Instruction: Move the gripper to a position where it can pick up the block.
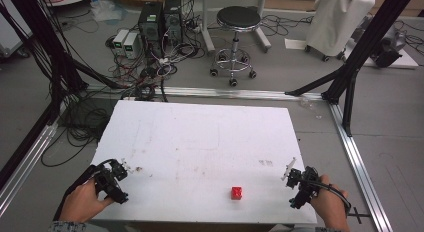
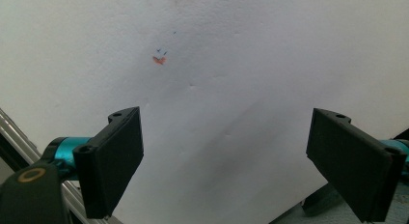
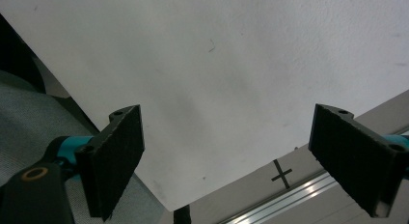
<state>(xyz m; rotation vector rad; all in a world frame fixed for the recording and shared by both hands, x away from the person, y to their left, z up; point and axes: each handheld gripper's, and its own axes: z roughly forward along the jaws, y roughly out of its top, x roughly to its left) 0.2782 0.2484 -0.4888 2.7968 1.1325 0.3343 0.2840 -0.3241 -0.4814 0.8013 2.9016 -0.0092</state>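
A small red cube lies on the white table near its front edge, right of the middle. My left gripper rests at the table's front left corner, held by a hand, well left of the cube. In the left gripper view its jaws stand wide apart over bare white table, so the left gripper is open with nothing between them. My right gripper sits at the front right corner, a short way right of the cube. The right gripper is open too, over the table's corner.
Beyond the table stand a black stool, computer towers and tangled cables on the floor. Black frame posts and aluminium rails border the table. A black cross mark is on the floor by the right corner.
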